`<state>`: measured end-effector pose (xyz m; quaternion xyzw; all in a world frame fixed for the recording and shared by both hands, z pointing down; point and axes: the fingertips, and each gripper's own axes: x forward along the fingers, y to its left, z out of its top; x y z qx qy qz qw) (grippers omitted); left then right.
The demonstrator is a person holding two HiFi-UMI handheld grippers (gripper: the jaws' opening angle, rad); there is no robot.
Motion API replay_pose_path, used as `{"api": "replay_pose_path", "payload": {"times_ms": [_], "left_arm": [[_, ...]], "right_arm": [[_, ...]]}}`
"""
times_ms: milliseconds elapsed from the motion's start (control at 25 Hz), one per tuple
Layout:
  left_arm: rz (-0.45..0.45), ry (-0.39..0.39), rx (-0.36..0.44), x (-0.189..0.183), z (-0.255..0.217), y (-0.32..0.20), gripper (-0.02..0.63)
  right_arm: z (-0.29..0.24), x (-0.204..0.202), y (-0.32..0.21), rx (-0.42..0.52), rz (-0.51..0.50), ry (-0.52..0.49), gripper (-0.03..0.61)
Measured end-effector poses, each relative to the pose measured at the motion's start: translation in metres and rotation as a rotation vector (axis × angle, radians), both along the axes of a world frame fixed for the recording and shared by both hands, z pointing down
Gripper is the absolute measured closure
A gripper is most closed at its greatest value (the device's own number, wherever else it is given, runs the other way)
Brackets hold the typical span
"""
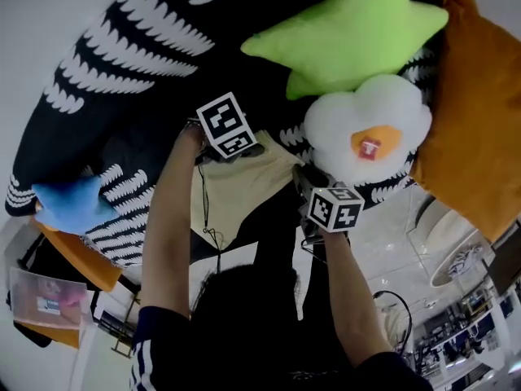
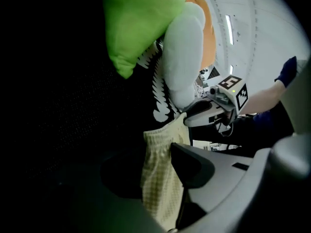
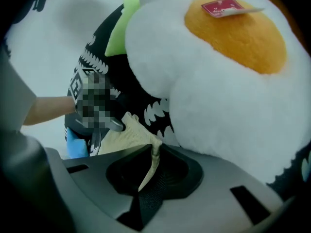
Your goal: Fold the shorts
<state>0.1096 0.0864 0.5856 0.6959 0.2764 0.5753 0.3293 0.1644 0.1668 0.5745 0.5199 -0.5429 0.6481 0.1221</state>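
The left tool [image 2: 158,176] is closed on a bunched edge of the pale yellow shorts [image 1: 236,187], with the cloth clamped between its jaws. The right tool [image 3: 149,171] pinches another corner, a thin fold of fabric running down between its nearly closed jaws. The shorts stretch between the two tools, over a black blanket with white marks [image 1: 122,63]. Just beyond the right tool lies a fried-egg cushion [image 1: 368,129], and a green star cushion [image 1: 350,31] lies behind it.

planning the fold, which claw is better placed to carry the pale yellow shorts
Likely left: left claw grips the shorts beside open black blanket; right claw is crowded by the white egg cushion.
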Motion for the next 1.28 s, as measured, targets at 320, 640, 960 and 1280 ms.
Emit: {"api": "replay_pose_path", "payload": {"times_ms": [320, 640, 960, 1280], "left_arm": [[0.089, -0.023, 0.088, -0.004, 0.015, -0.003, 0.514], [0.128, 0.192, 0.253, 0.034, -0.011, -0.010, 0.558], [0.018, 0.267, 0.329, 0.035, -0.050, -0.050, 0.558], [-0.008, 0.343, 0.392, 0.119, -0.077, -0.099, 0.558]], "right_arm": [[0.007, -0.008, 0.004, 0.013, -0.005, 0.027, 0.514], [-0.012, 0.025, -0.004, 0.064, -0.088, 0.089, 0.514], [-0.050, 0.031, -0.042, 0.237, -0.188, 0.189, 0.517], [-0.078, 0.116, -0.091, 0.391, -0.341, 0.326, 0.525]]}}
